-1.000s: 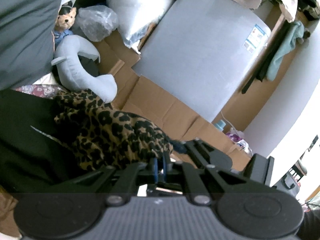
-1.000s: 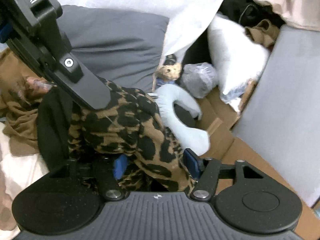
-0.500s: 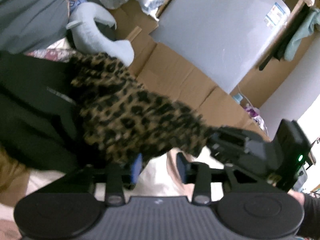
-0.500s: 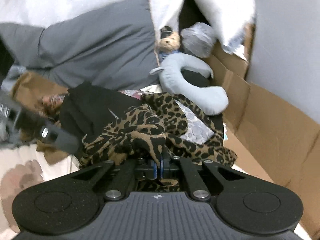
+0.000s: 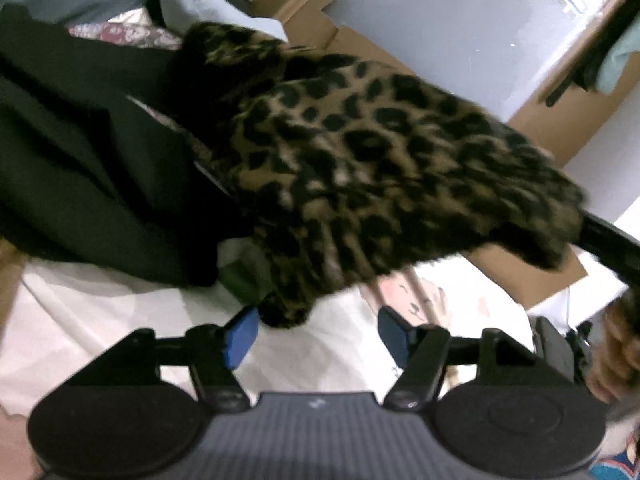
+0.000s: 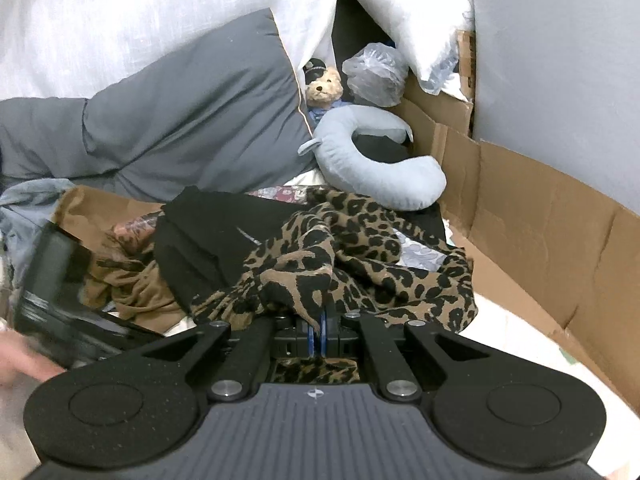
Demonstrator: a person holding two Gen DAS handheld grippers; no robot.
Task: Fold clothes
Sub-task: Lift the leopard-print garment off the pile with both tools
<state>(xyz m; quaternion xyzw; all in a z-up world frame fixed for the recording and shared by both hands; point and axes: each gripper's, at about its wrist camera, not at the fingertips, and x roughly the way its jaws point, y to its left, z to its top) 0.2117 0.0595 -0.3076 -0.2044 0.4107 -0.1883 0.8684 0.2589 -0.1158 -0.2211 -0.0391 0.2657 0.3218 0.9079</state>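
Observation:
A leopard-print garment [image 5: 380, 168] [image 6: 360, 264] lies bunched over a black garment [image 5: 80, 152] [image 6: 208, 240] on the pale bed sheet [image 5: 120, 320]. My right gripper [image 6: 319, 328] is shut on a fold of the leopard cloth, which bulges up over its blue pads. My left gripper [image 5: 316, 334] hangs low over the sheet with its jaws opening; the blue pads [image 5: 240, 334] stand apart and only a drooping tip of leopard cloth hangs near the left one, not pinched. The right gripper's black body shows at the right edge of the left wrist view, under the lifted cloth.
A brown garment [image 6: 132, 284] lies left of the black one. Behind are a grey pillow [image 6: 180, 120], a light blue neck pillow [image 6: 380, 168], a teddy bear [image 6: 324, 88] and a plastic bag [image 6: 376, 76]. Cardboard [image 6: 540, 240] and a grey panel [image 5: 460, 32] line the right side.
My left gripper let go of the leopard cloth, opened and sank toward the sheet. My right gripper closed on the cloth and drew it out to the right and up.

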